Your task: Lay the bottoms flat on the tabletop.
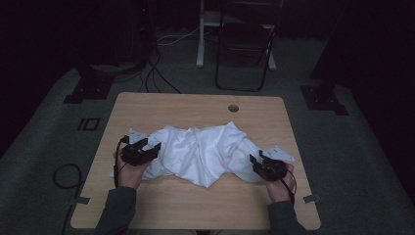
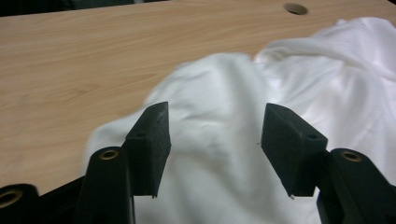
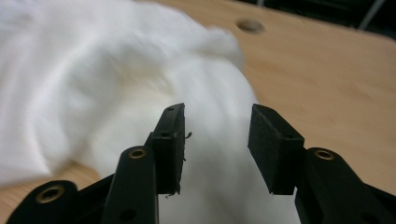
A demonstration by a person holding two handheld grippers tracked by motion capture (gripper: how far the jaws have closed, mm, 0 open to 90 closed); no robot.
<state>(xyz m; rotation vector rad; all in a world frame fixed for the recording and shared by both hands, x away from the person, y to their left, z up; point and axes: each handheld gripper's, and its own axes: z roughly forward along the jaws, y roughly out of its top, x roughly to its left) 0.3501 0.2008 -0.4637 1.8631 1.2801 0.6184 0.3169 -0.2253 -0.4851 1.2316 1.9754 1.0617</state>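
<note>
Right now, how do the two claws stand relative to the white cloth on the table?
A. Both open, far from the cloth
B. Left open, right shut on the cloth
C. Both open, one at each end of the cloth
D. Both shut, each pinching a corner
C: the left claw and the right claw each show a clear gap between the jaws, with the white cloth right ahead at either end.

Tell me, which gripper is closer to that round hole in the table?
Right. The hole sits at the table's far edge, right of centre. The right gripper is at the right end of the cloth; the left gripper is at its left end, farther away.
</note>
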